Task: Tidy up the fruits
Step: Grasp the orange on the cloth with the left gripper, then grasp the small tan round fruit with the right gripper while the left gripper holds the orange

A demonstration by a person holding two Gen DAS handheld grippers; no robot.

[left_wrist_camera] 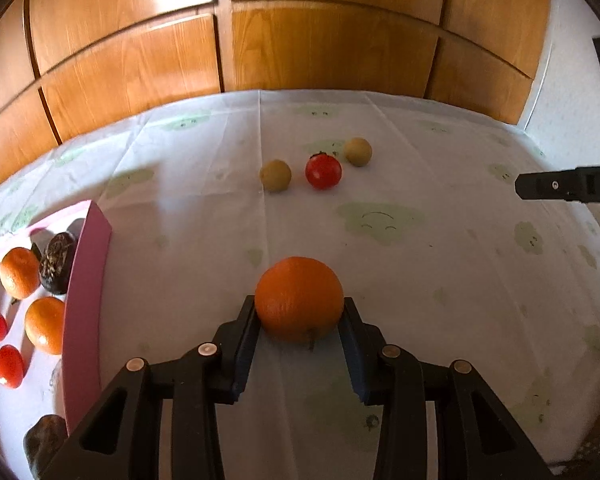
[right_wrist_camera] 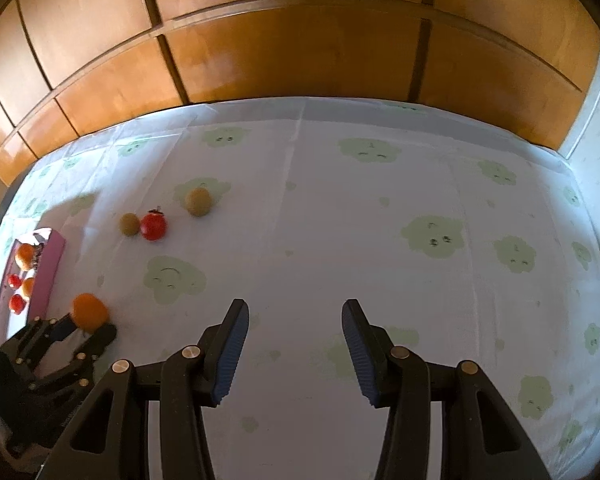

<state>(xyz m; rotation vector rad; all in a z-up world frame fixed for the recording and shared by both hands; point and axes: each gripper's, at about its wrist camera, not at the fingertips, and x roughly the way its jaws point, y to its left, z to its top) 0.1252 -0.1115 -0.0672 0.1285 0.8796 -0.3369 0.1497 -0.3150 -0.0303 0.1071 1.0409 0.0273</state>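
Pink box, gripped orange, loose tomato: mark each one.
Pink box (left_wrist_camera: 85, 300), left wrist view, near side wall.
Orange (left_wrist_camera: 299, 298), left wrist view, peel centre.
Tomato (left_wrist_camera: 323, 173), left wrist view, skin centre.

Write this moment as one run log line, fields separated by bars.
left gripper: shut on round orange fruit | right gripper: open, nothing between | pink tray: holds fruits

No text, label or number reads clearly here. The black bar at the right edge bears pale letters, cut off and unreadable
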